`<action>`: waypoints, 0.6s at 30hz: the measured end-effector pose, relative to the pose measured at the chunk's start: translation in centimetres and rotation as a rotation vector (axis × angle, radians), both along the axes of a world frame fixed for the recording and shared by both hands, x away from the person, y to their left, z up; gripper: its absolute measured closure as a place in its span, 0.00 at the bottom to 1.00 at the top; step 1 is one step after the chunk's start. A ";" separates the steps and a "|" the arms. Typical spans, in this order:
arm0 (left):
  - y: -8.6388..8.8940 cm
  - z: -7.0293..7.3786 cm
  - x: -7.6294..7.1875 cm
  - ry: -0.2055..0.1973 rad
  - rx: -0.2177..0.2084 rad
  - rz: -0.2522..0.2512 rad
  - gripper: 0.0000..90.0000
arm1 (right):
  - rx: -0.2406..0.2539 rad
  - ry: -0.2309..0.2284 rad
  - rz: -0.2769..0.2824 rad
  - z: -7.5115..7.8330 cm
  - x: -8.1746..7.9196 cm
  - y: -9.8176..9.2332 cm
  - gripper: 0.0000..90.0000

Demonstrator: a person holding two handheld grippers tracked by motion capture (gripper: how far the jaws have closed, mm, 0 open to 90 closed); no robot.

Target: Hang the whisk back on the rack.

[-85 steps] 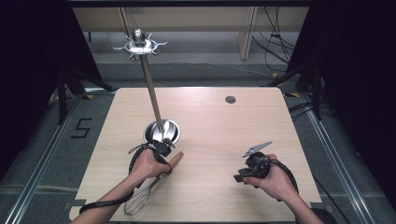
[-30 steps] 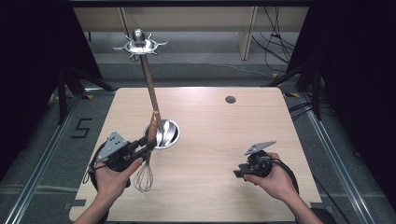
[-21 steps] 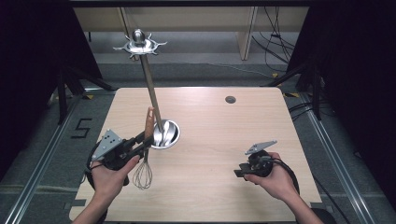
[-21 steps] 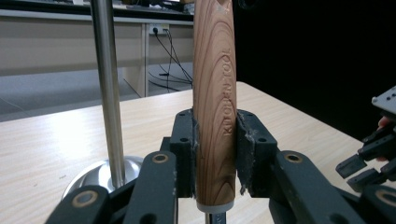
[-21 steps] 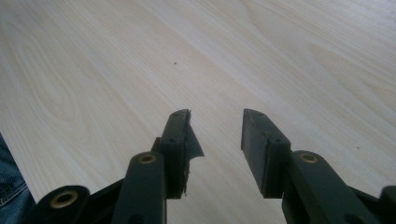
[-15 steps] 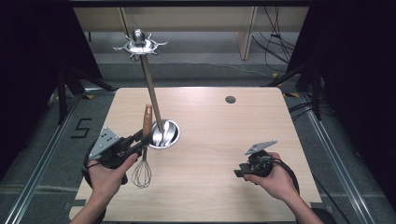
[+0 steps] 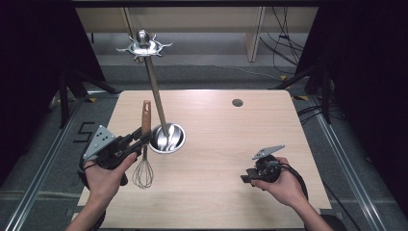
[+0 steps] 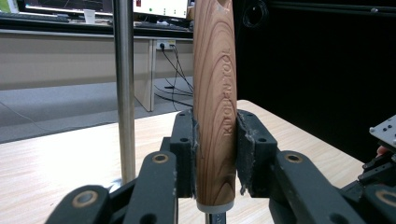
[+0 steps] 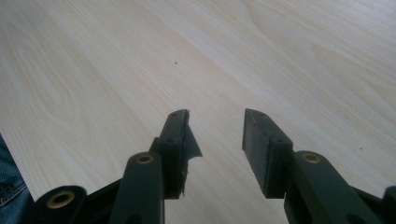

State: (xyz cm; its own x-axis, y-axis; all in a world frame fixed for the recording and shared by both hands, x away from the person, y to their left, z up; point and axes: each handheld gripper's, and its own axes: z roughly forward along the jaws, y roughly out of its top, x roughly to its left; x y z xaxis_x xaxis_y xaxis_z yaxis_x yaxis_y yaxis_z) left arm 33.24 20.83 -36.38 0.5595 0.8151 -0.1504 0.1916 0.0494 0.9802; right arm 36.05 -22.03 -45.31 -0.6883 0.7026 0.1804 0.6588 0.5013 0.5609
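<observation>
A whisk with a wooden handle (image 7: pixel 146 115) and a wire head (image 7: pixel 143 173) hangs upright over the table's left side. My left gripper (image 7: pixel 143 138) is shut on the handle, just left of a metal utensil stand. In the left gripper view both pads (image 8: pixel 184 149) press the handle (image 8: pixel 214 84), marked KITCHENTOOL. The stand's pole (image 7: pixel 155 91) rises from a round base (image 7: pixel 168 139) holding spoons to a hook crown (image 7: pixel 143 46). My right gripper (image 7: pixel 248 177) rests low at the right front. Its jaws (image 9: pixel 215 135) have just been opening, with nothing between them.
The pale wooden table (image 7: pixel 231 125) has a round cable hole (image 7: pixel 237 102) near its far edge. The stand's pole (image 8: pixel 123 88) stands close to the left of the held handle. The other gripper (image 8: pixel 380 154) shows at the right edge of the left gripper view.
My left gripper has risen a little and brought the whisk from a tilt to upright beside the pole. Earlier the whisk lay on the table. The right hand has kept still.
</observation>
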 end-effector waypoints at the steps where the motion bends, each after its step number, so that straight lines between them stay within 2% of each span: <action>1: 0.0 0.1 0.0 -0.003 0.001 0.002 0.77 | 0.001 0.000 0.000 0.0 0.0 0.0 0.68; 18: -0.1 1.1 0.4 -0.014 0.002 0.007 0.77 | 0.006 -0.001 -0.004 0.0 0.0 0.0 0.68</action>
State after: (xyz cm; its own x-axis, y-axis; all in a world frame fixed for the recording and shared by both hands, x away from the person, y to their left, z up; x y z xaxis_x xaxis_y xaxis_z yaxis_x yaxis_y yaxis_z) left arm 33.60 20.75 -35.28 0.5556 0.8195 -0.1407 0.1774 0.0485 0.9829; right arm 36.05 -22.05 -45.27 -0.6859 0.7040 0.1843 0.6602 0.4954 0.5645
